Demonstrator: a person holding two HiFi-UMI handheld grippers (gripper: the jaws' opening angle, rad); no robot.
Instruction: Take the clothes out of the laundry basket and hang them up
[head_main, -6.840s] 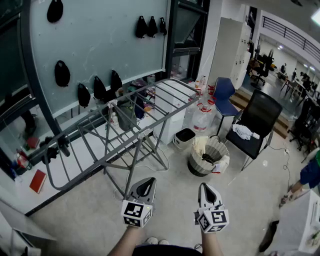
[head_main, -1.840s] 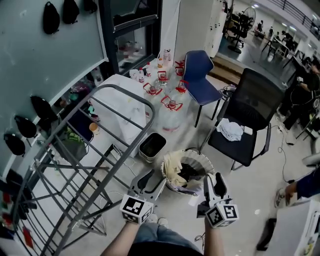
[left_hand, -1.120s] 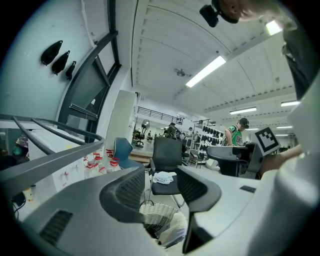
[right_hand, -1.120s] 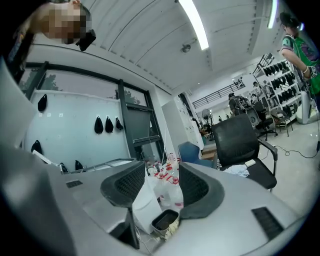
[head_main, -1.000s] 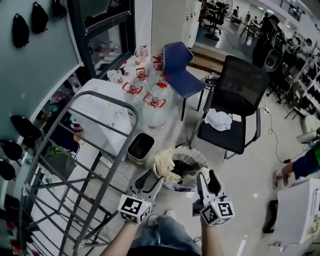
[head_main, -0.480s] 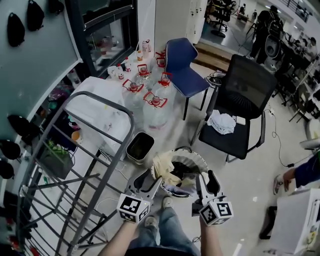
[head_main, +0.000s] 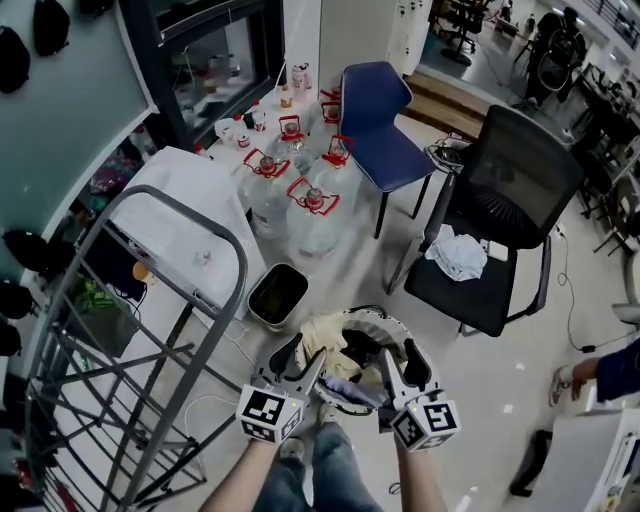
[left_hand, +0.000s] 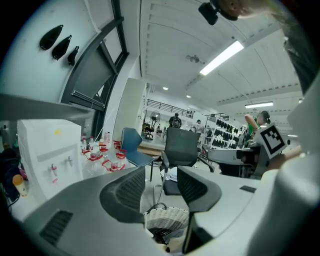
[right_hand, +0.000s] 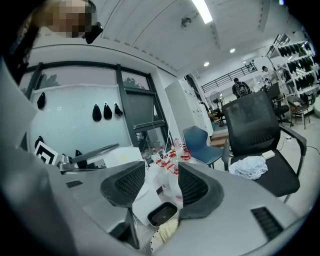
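**Both grippers have dropped to the laundry basket, jaws spread**

Since the earlier frames the left gripper (head_main: 298, 358) and right gripper (head_main: 402, 360) have come down and forward. They now hang right over the near rim of the laundry basket (head_main: 378, 314), which has slid in close beneath them. Each pair of jaws stands apart with nothing between the pads; only the basket and the floor show through the gaps.

The clothes are all in the basket, none yet hung. A cream garment (head_main: 325, 335) is heaped against its left rim, with a dark piece (head_main: 362, 345) in the middle.

The cream one lies uppermost, so it looks like the best first pick. Tip one gripper steeper, set its jaws over a raised fold and close on that garment alone. Lift it straight up so the light basket does not tip. The other gripper can then catch a second edge to spread the cloth for the drying rack (head_main: 232, 238) just to the left
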